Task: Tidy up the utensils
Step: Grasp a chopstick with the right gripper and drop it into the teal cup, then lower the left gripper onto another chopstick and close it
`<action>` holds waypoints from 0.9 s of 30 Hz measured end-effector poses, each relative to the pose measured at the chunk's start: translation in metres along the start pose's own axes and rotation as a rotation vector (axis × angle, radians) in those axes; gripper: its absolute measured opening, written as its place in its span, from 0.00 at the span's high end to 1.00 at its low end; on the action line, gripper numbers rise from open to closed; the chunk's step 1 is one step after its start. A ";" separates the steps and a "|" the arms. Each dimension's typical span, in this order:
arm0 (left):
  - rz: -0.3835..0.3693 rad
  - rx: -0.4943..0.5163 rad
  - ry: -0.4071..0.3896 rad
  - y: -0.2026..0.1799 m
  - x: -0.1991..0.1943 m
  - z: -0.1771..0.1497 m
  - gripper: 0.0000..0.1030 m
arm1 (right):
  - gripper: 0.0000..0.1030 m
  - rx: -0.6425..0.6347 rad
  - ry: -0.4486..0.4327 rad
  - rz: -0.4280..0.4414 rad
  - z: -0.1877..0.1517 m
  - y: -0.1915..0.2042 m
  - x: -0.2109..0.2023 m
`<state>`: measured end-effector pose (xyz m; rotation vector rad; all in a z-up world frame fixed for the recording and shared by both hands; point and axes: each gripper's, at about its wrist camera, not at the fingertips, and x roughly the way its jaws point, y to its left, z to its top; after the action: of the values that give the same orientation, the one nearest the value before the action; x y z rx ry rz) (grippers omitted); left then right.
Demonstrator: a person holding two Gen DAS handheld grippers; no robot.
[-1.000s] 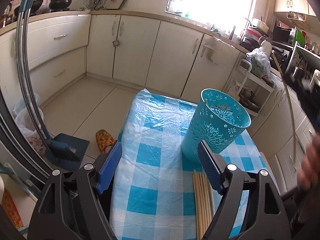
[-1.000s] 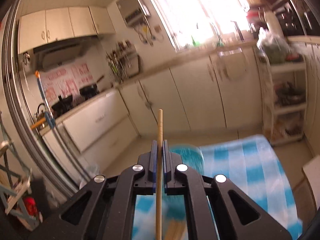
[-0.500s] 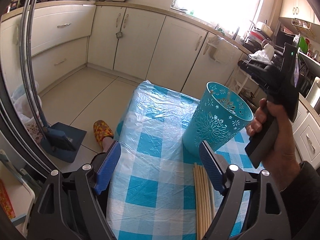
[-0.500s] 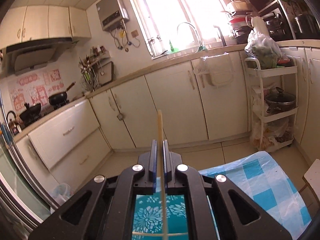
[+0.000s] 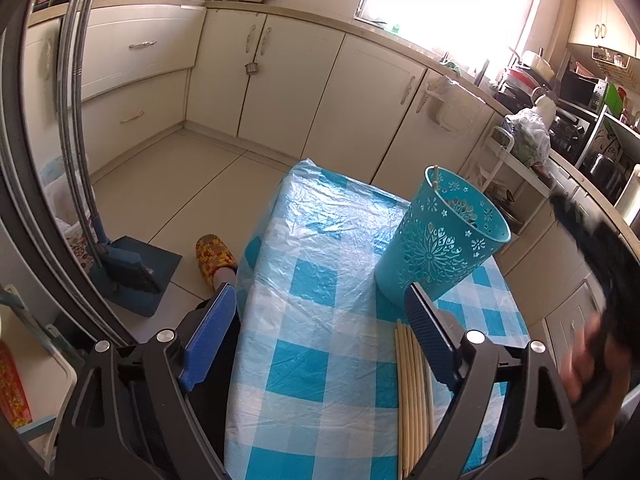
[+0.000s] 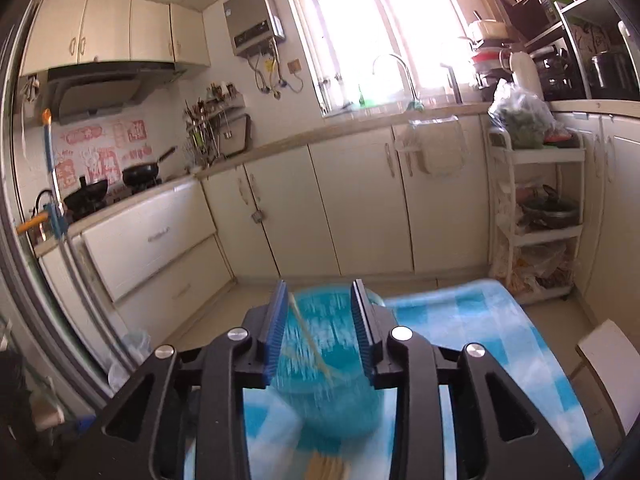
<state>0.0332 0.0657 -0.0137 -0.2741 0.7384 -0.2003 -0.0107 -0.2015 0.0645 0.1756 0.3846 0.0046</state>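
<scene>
A teal cut-out utensil holder stands on the blue-checked table. Several wooden chopsticks lie in a bundle in front of it, beside my left gripper's right finger. My left gripper is open and empty, low over the table's near part. My right gripper hovers over the blurred holder with its jaws opening. One chopstick leans loose between them, its lower end inside the holder. The tip of that chopstick pokes above the rim. The right gripper is a blur in the left wrist view.
Cream kitchen cabinets line the far walls. A dustpan and a foot in a yellow slipper are on the floor left of the table. A white trolley and a white stool stand to the right.
The right gripper came down over the holder and its jaws parted; the chopstick it gripped upright now leans loose in the holder. The left gripper stayed put, its jaws slightly wider.
</scene>
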 end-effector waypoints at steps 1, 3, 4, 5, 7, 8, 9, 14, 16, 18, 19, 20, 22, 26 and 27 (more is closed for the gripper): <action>0.001 0.000 0.006 0.000 0.000 -0.003 0.20 | 0.69 -0.007 0.058 -0.011 -0.016 -0.002 -0.001; 0.007 0.007 0.028 -0.002 0.002 -0.010 0.20 | 0.73 -0.005 0.187 -0.019 -0.047 -0.006 0.007; 0.007 0.011 0.039 -0.003 0.003 -0.013 0.20 | 0.75 0.014 0.265 -0.018 -0.068 -0.010 0.015; 0.005 0.019 0.054 -0.005 0.005 -0.017 0.20 | 0.76 0.031 0.318 -0.021 -0.081 -0.013 0.022; 0.006 0.038 0.073 -0.011 0.005 -0.024 0.20 | 0.77 0.037 0.384 -0.019 -0.100 -0.013 0.036; 0.006 0.047 0.077 -0.013 0.004 -0.025 0.20 | 0.77 0.028 0.404 -0.026 -0.105 -0.011 0.043; 0.008 0.059 0.082 -0.016 0.004 -0.028 0.20 | 0.77 0.023 0.422 -0.026 -0.110 -0.010 0.049; 0.018 0.093 0.115 -0.023 0.007 -0.037 0.20 | 0.77 -0.023 0.488 -0.063 -0.122 0.000 0.074; 0.019 0.106 0.134 -0.025 0.012 -0.040 0.20 | 0.83 -0.043 0.517 -0.077 -0.129 0.000 0.081; 0.021 0.134 0.156 -0.032 0.022 -0.043 0.20 | 0.89 -0.069 0.511 -0.090 -0.134 -0.001 0.077; 0.025 0.146 0.165 -0.034 0.028 -0.045 0.20 | 0.92 -0.082 0.515 -0.094 -0.133 -0.002 0.076; 0.030 0.165 0.184 -0.039 0.037 -0.047 0.20 | 0.92 -0.080 0.519 -0.092 -0.133 -0.006 0.076; 0.026 0.193 0.215 -0.050 0.056 -0.050 0.20 | 0.93 -0.081 0.520 -0.103 -0.132 -0.014 0.073; 0.034 0.232 0.283 -0.067 0.094 -0.057 0.20 | 0.94 -0.035 0.518 -0.097 -0.131 -0.034 0.066; 0.041 0.241 0.293 -0.071 0.101 -0.059 0.20 | 0.94 -0.017 0.516 -0.087 -0.131 -0.038 0.065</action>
<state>0.0600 -0.0392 -0.0973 0.0017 0.9994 -0.2919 -0.0005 -0.2141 -0.0855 0.1385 0.9064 -0.0335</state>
